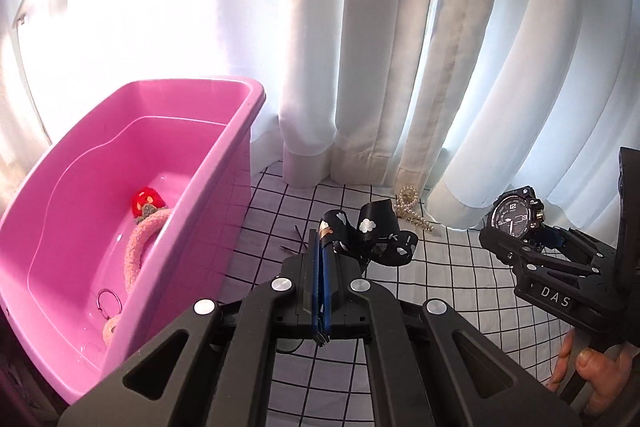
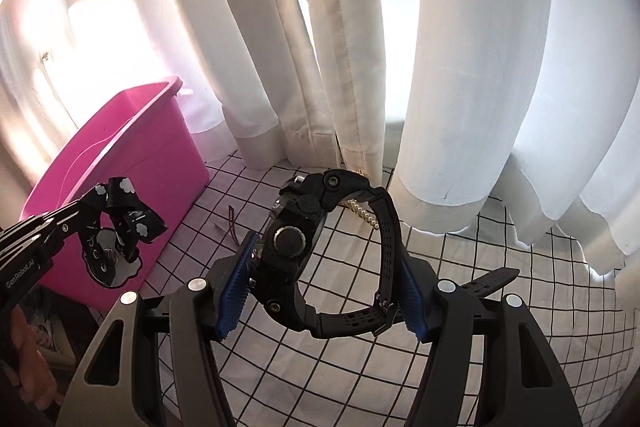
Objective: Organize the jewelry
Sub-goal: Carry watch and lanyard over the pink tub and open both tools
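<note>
My left gripper (image 1: pixel 323 239) is shut on a black ribbon bow with white cloud prints (image 1: pixel 376 237), held above the checked cloth just right of the pink tub (image 1: pixel 168 227). The bow also shows in the right wrist view (image 2: pixel 124 215). My right gripper (image 2: pixel 324 279) is shut on a black wristwatch (image 2: pixel 296 247), its strap looped between the blue pads. The watch shows in the left wrist view (image 1: pixel 516 217) at the right. A pearl bracelet (image 1: pixel 410 209) lies on the cloth by the curtain; part of it shows behind the watch (image 2: pixel 364 213).
The pink tub holds a red strawberry charm (image 1: pixel 148 203), a fuzzy pink band (image 1: pixel 138 247) and a metal ring (image 1: pixel 109 301). Thin hairpins (image 1: pixel 298 241) lie on the white checked cloth (image 1: pixel 460 291). White curtains (image 1: pixel 360 67) hang close behind.
</note>
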The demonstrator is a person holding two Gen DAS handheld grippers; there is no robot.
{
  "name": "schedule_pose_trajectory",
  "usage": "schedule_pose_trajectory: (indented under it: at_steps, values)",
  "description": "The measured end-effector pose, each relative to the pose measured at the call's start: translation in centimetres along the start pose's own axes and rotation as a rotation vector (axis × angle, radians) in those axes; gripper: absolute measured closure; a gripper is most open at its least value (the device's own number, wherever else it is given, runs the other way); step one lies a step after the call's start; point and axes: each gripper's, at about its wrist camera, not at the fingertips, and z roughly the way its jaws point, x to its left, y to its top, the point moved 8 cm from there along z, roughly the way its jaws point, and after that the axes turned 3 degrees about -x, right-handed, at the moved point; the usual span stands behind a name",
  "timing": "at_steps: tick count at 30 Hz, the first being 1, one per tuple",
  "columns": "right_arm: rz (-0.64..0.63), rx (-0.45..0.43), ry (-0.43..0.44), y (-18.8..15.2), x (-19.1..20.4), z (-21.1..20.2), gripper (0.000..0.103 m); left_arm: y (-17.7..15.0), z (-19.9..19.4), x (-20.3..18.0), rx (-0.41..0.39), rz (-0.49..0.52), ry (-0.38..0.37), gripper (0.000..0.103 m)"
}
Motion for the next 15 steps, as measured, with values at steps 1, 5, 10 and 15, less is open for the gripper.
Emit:
schedule_pose_trajectory:
  at_steps: [1,5,10,15]
  values:
    - [-0.012,-0.011,0.007,0.6,0.7,-0.3,0.042,0.6,-0.6,0.5,-0.015,-0.009,0.003,0.101]
    - [-0.058,-0.052,0.046,3.3,4.1,-0.9,0.042,3.0,-3.0,3.4,-0.069,-0.038,0.042,0.101]
    - [-0.124,-0.096,0.133,6.8,9.9,-1.1,0.042,5.2,-5.2,8.5,-0.110,-0.071,0.138,0.101]
    - [-0.186,-0.107,0.220,9.8,16.0,0.0,0.042,5.5,-6.3,15.1,-0.110,-0.152,0.260,0.101]
